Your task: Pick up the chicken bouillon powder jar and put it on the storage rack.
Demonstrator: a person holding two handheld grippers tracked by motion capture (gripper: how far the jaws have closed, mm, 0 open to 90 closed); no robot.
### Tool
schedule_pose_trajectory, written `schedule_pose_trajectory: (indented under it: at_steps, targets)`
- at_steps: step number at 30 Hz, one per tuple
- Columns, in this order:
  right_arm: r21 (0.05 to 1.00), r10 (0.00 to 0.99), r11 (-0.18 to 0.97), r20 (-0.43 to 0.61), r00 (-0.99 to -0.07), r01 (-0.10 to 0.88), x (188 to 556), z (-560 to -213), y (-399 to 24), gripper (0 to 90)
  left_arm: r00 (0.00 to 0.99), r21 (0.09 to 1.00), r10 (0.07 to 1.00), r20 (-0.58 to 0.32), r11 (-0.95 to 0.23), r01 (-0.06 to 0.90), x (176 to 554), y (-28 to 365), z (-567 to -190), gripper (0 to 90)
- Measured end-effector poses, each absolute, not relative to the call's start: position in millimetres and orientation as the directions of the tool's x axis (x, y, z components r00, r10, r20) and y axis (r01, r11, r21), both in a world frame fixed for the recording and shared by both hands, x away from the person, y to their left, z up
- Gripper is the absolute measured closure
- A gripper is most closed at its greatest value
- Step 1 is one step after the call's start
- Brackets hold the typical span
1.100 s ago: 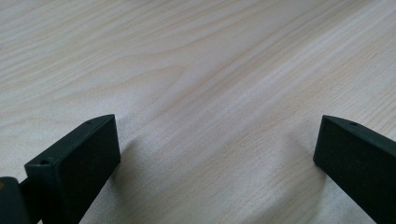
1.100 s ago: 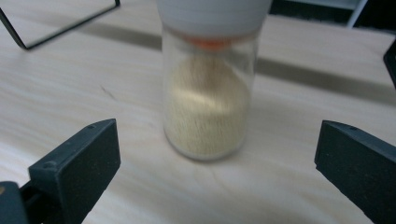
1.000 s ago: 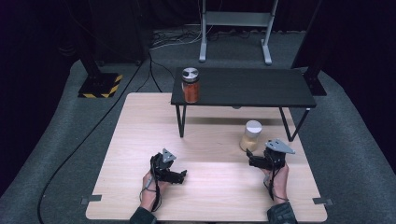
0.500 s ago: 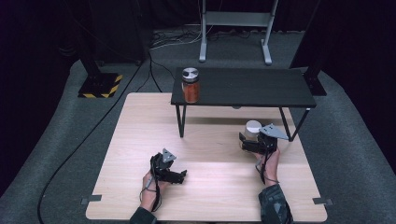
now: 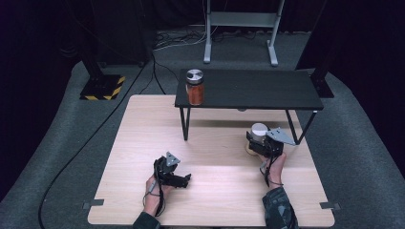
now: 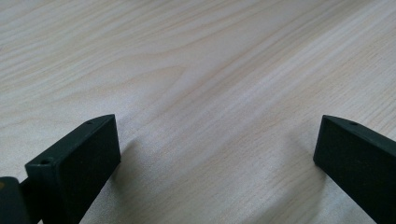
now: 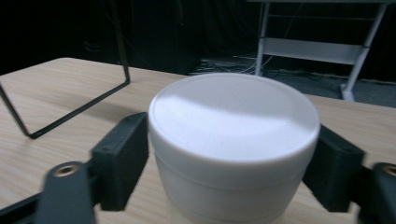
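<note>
Jar [image 7: 233, 149] with the white lid stands upright on the wooden table [image 5: 143, 143], just in front of the black shelf [image 5: 248, 90]. Your right gripper [image 5: 258, 143] has just closed its jaws onto it; your left gripper [image 5: 184, 180], jaws apart and holding nothing, lies well apart from the jar.

A light wooden table [image 5: 143, 138] with pale grain stands on grey carpet [image 5: 363, 143]. Directly on its far half stands a low black shelf [image 5: 258, 90] on thin black metal legs [image 5: 184, 123]. A white-lidded jar [image 5: 258, 136] stands upright on the wood, just in front of the shelf near its right leg; the right gripper view shows its lid [image 7: 233, 114] close up. A jar of orange-red contents with a silver lid [image 5: 194, 87] stands upright on the shelf's left end.
</note>
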State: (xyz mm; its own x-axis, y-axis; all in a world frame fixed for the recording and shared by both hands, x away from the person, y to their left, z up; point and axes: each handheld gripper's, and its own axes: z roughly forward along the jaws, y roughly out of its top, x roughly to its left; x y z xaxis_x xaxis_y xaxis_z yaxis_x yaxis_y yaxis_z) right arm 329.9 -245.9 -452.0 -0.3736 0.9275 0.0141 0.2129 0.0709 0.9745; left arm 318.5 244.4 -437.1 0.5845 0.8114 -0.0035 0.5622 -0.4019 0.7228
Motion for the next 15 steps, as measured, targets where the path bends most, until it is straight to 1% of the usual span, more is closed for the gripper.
schedule_pose_trajectory:
  at_steps: [2,3,5,15]
  targets:
    - [0.973,0.927,0.072,0.016,-0.375,0.219,330.2,-451.2,-247.0,28.6,0.585,0.723,0.811,-0.003,-0.402,0.562,318.4,244.3,-437.1,0.0]
    - [0.974,0.929,0.065,0.021,-0.370,0.217,329.1,-451.6,-247.6,32.4,0.585,0.723,0.811,-0.003,-0.402,0.562,318.5,244.4,-437.1,0.1]
    - [0.974,0.927,0.054,0.033,-0.373,0.221,328.6,-451.5,-250.7,32.4,0.585,0.723,0.811,-0.003,-0.402,0.562,318.4,244.4,-437.1,0.0]
    - [0.972,0.935,0.070,0.014,-0.354,0.223,325.3,-449.0,-245.4,33.1,0.585,0.723,0.811,-0.004,-0.402,0.562,318.5,244.5,-437.1,0.0]
